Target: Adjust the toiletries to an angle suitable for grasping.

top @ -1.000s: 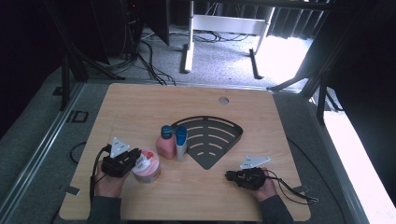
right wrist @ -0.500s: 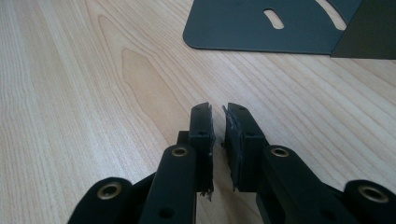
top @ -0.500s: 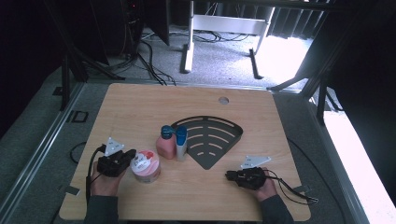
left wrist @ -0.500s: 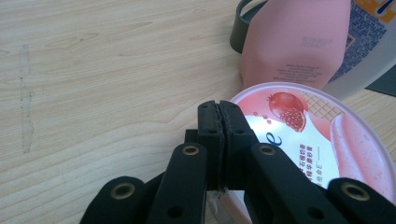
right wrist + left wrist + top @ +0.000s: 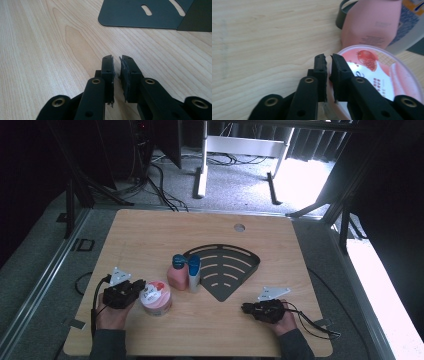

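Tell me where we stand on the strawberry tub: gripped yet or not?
Done: the left gripper sits at the near edge of the strawberry tub, jaws nearly together over its rim; whether they pinch the rim I cannot tell. In hand: nothing is lifted; the tub rests on the table beside the pink bottle. The right gripper lies empty near the black rack. Left: securing a grip and moving the tub.

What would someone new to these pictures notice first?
Probably the round strawberry-printed tub near the table's front left, with the left hand-held gripper right beside it, jaws nearly closed over its lid edge. Just behind stand a pink bottle and a white blue-capped bottle, against a dark fan-shaped slotted rack. The right hand-held gripper rests on bare wood, front right.
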